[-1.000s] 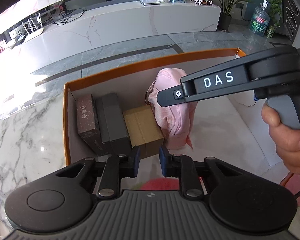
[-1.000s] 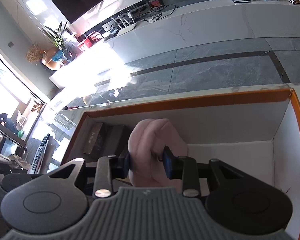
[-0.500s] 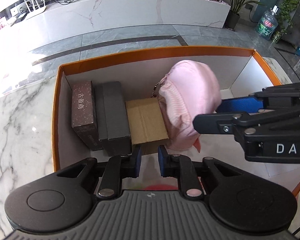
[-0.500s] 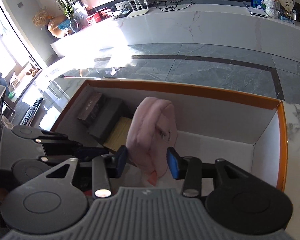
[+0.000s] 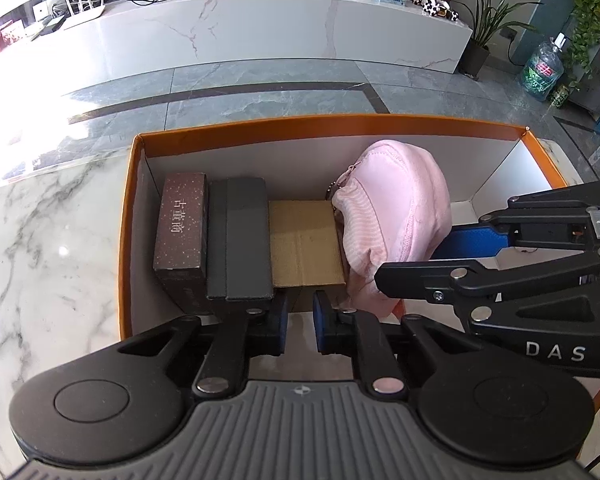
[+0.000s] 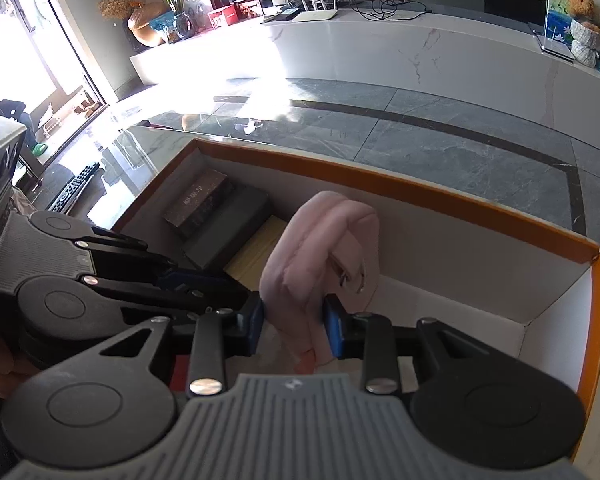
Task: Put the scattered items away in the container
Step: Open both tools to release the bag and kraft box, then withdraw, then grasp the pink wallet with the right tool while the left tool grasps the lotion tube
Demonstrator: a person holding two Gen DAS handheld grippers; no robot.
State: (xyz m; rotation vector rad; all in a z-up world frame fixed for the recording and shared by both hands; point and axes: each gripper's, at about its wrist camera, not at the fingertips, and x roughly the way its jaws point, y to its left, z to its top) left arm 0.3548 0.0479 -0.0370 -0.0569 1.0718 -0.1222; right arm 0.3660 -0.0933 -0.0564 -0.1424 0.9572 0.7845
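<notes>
From the left wrist view, the orange box point(image 5: 332, 122) sits on the marble table point(image 5: 48, 248). Inside it, on the left, a brown box point(image 5: 180, 224), a dark grey box point(image 5: 240, 240) and a flat cardboard box point(image 5: 304, 240) lie side by side. The pink pouch point(image 5: 396, 216) hangs just to the right of the cardboard box, over the middle of the orange box. Its long side runs up and down. The right gripper point(image 5: 440, 256) comes in from the right and squeezes the low part of the pouch. The left gripper point(image 5: 300, 326) is at the near wall of the box. Its jaws are closing and almost together, with nothing between them.

From the right wrist view, the right gripper point(image 6: 292, 330) has its blue pads pressed on both sides of the pink pouch point(image 6: 324, 248). The pouch stands tall above the pads, and its bottom tip pokes out below them. The bare white floor of the orange box point(image 6: 532, 240) is right under and to the right of the pouch. The left gripper point(image 6: 236, 292) is just beside it on the left. I think the right hand is the one to go straight down and let go.
</notes>
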